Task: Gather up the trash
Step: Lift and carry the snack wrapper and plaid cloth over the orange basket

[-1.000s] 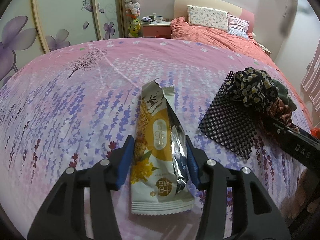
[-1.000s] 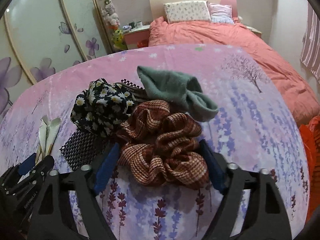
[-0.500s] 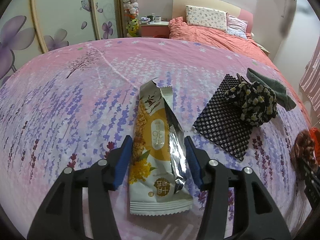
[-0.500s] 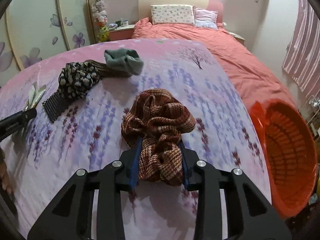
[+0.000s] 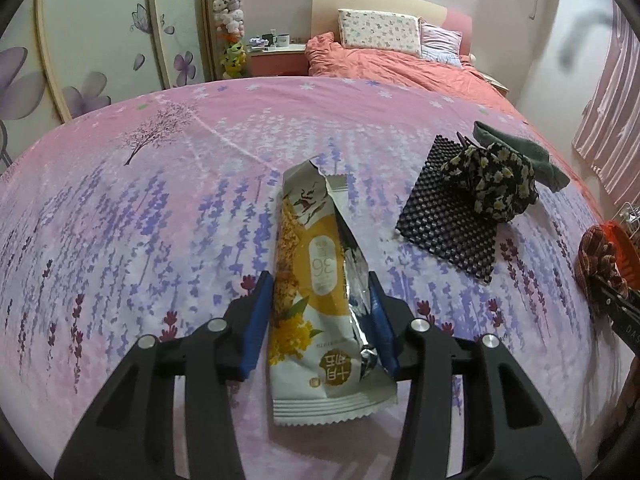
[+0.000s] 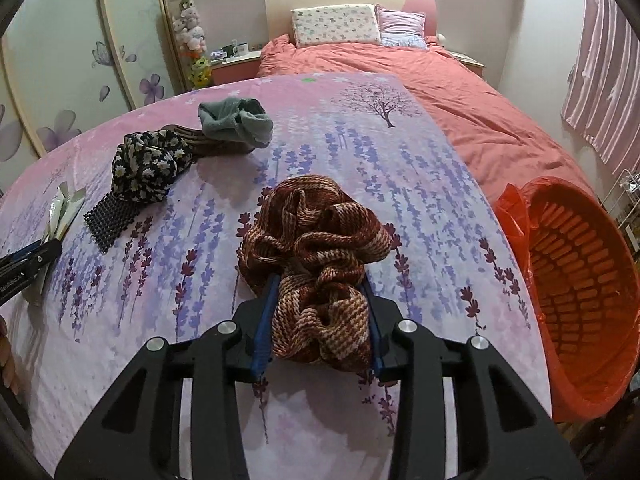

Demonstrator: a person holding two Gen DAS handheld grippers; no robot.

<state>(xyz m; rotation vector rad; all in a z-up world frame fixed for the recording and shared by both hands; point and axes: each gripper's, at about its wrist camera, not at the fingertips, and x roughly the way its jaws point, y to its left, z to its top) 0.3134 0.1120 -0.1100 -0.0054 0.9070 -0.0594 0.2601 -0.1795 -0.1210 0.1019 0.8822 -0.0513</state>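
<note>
A torn yellow and white snack wrapper (image 5: 320, 280) lies on the pink lavender-print table cover. My left gripper (image 5: 320, 292) has its blue pads on both sides of the wrapper, touching its edges. My right gripper (image 6: 318, 304) is shut on a red-brown woven scrunchie (image 6: 316, 240), held above the cover near its right edge. An orange basket (image 6: 580, 292) lined with a red bag stands to the right, below table level. The wrapper also shows in the right wrist view (image 6: 64, 208).
A black mesh mat (image 5: 448, 216) lies right of the wrapper with a black floral scrunchie (image 5: 496, 180) on it and a grey-green sock (image 5: 524, 156) behind. A bed with a red quilt (image 6: 460, 88) stands beyond the table.
My right gripper closed on the red-brown scrunchie and carried it right, toward the orange basket. My left gripper stayed around the wrapper and its pads came in closer to it.
</note>
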